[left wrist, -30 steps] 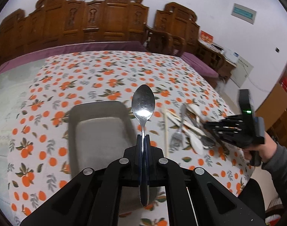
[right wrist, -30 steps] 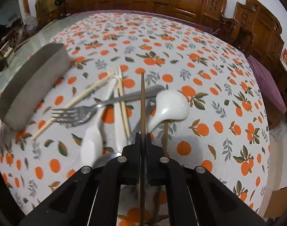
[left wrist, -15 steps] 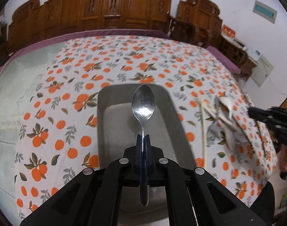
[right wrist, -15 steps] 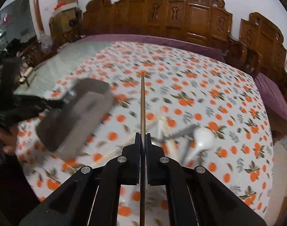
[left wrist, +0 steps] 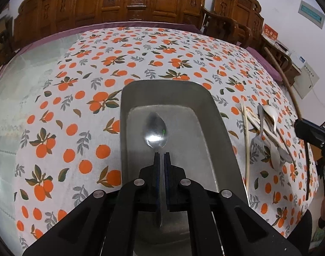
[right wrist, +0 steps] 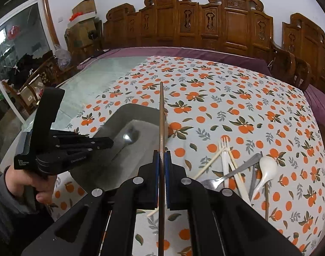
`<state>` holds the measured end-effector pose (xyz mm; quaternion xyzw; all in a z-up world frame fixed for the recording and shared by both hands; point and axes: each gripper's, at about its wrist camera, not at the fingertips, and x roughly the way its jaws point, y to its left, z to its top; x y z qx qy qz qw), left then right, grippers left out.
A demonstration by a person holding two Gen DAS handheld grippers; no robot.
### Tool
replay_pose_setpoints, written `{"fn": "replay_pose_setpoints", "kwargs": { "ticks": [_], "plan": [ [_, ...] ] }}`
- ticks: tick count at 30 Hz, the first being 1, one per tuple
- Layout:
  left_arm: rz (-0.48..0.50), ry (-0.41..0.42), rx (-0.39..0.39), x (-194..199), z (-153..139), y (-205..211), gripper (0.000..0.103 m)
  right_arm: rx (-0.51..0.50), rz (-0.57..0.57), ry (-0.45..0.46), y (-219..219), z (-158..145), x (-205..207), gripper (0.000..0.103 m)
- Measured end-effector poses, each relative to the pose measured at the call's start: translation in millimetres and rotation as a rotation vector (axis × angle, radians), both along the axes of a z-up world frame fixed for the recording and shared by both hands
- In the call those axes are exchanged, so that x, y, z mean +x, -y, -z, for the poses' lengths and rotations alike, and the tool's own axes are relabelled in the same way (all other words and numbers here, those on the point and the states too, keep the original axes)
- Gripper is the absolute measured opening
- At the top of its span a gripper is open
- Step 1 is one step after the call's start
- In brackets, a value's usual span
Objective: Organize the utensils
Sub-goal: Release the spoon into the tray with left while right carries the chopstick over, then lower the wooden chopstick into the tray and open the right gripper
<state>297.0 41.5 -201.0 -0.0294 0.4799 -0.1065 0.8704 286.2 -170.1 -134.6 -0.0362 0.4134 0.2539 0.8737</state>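
Left wrist view: left gripper [left wrist: 161, 154] pinches metal spoon [left wrist: 155, 131] over grey tray [left wrist: 213, 115], right gripper [right wrist: 161, 152] clamps brown chopstick [right wrist: 161, 115], loose utensil pile [right wrist: 237, 170] beside tray.

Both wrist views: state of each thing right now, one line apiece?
Left tongs: shut on metal spoon, over the grey tray.
Right tongs: shut on brown chopstick.
Grey tray: on the tablecloth, nothing lying inside.
Utensil pile: loose on tablecloth, unsorted.
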Motion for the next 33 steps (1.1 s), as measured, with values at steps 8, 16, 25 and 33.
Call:
{"fn": "replay_pose_setpoints", "kwargs": {
  "ticks": [8,16,25,33],
  "plan": [
    [-0.008,0.066,0.013,-8.9,-28.5,-12.5,0.004,0.023,0.005,-0.004,-28.0,0.4,1.2,0.006],
    [-0.061,0.145,0.042,-17.5,-57.5,-43.4,0.019,0.061,0.023,-0.009,-59.5,7.3,9.3,0.006],
    [-0.120,0.176,0.015,-18.4,-70.8,-75.5,0.032,0.075,0.050,-0.033,-93.6,29.7,28.1,0.006],
    [-0.125,0.180,0.014,-19.0,-72.9,-79.7,0.032,0.049,0.079,-0.073,-104.0,53.3,40.7,0.006]
  ]
}}
